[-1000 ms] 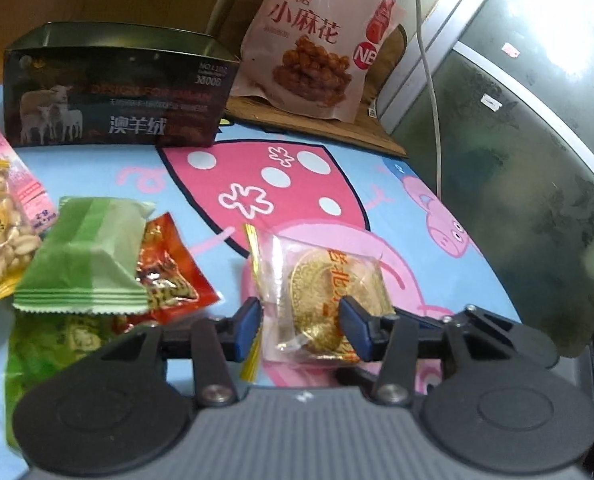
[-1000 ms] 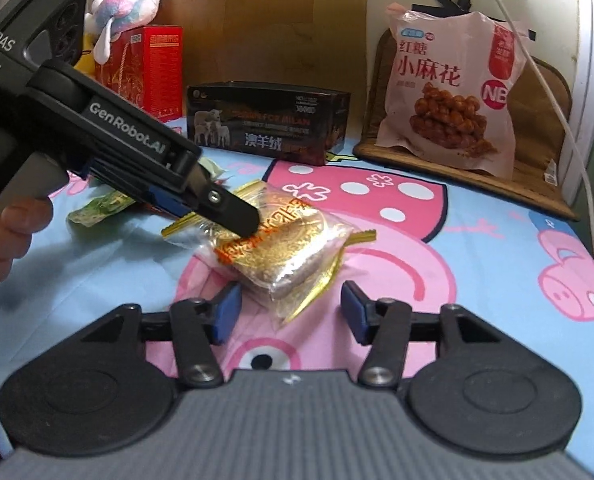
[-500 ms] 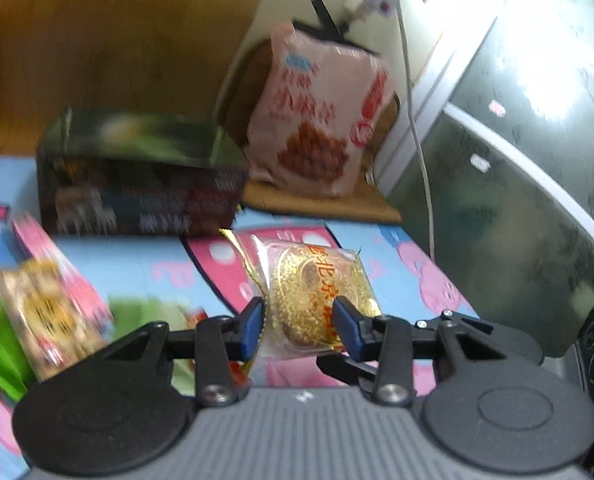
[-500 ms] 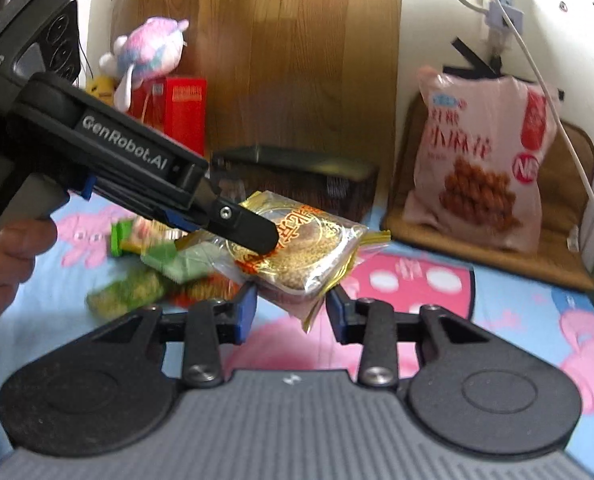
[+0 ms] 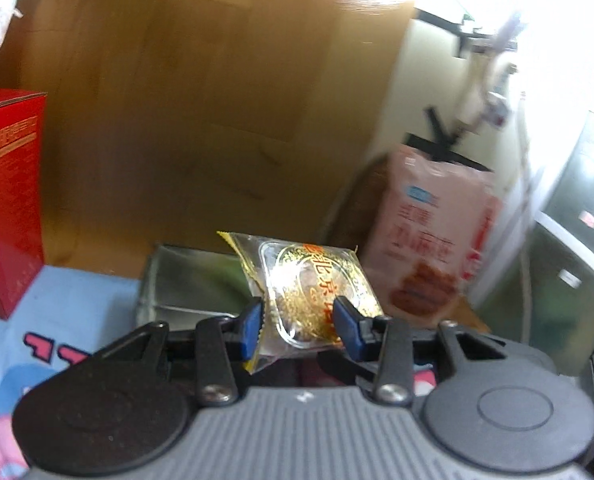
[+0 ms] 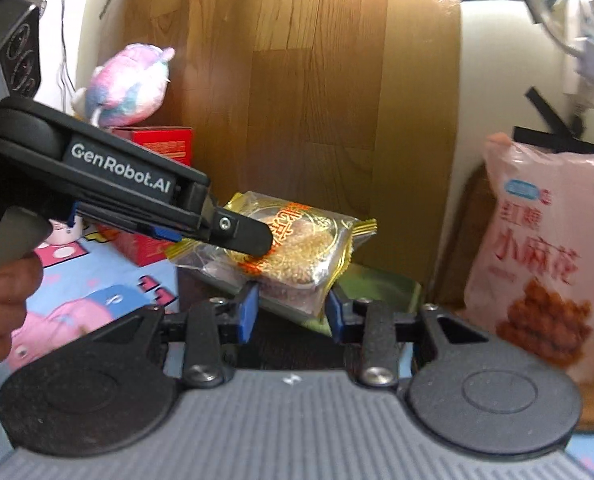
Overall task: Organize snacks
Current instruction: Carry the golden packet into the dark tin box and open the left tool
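Tongs on the left (image 5: 297, 326) clamp the gold mooncake packet (image 5: 311, 300), lifted above the dark open box (image 5: 185, 284). Right tongs (image 6: 291, 308) stand apart around its lower end. Behind the box leans a pink snack bag (image 6: 545, 272).

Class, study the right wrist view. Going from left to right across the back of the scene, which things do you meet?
Pink-and-blue plush toy → red cardboard box → gold-printed clear-wrapped pastry packet, held by the left gripper → large pink bag of fried dough twists.
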